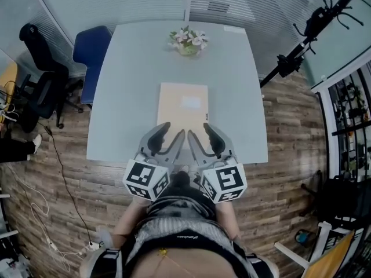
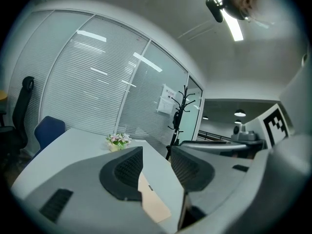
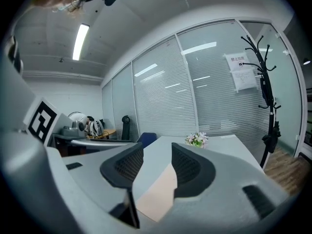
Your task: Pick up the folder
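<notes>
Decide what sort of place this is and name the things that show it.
Most likely an office meeting room: a pale grey rectangular table, a blue padded chair beside it, and glass partition walls with closed white blinds.

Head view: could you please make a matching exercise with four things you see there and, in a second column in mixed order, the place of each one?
Column A
1. folder
2. flowers
3. blue chair
4. coat stand

Column B
a. at the far edge of the table
b. standing on the wooden floor, to the right of the table
c. lying flat near the middle of the table
d. beside the far left corner of the table

Right pairs: 1-c, 2-a, 3-d, 4-b
</notes>
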`<state>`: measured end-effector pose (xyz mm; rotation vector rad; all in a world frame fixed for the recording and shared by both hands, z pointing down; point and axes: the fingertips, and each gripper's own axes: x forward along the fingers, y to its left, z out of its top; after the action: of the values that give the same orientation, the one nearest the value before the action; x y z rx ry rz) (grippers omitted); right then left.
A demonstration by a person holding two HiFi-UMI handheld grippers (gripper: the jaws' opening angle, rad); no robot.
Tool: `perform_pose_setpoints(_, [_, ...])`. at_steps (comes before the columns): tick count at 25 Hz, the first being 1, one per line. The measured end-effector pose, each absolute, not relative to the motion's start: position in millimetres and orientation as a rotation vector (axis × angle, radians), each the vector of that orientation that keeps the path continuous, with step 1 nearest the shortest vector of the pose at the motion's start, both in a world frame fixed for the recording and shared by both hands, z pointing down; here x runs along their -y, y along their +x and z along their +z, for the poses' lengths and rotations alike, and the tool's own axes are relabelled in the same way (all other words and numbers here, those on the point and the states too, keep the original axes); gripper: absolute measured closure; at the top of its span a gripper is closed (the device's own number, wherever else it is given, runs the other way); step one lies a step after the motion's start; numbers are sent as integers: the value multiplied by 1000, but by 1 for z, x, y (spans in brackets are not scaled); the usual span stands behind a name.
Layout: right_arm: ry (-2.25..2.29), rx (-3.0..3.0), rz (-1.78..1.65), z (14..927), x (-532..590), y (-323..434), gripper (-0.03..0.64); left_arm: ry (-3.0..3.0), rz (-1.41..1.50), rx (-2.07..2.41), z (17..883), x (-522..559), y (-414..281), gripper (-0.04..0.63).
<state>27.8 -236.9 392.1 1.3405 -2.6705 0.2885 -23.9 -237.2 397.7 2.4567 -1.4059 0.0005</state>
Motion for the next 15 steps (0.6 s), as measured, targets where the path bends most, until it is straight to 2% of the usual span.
perform_pose_setpoints(15, [1314, 2567, 386, 441, 291, 41, 436, 2379, 86, 1391, 438, 292, -20, 439])
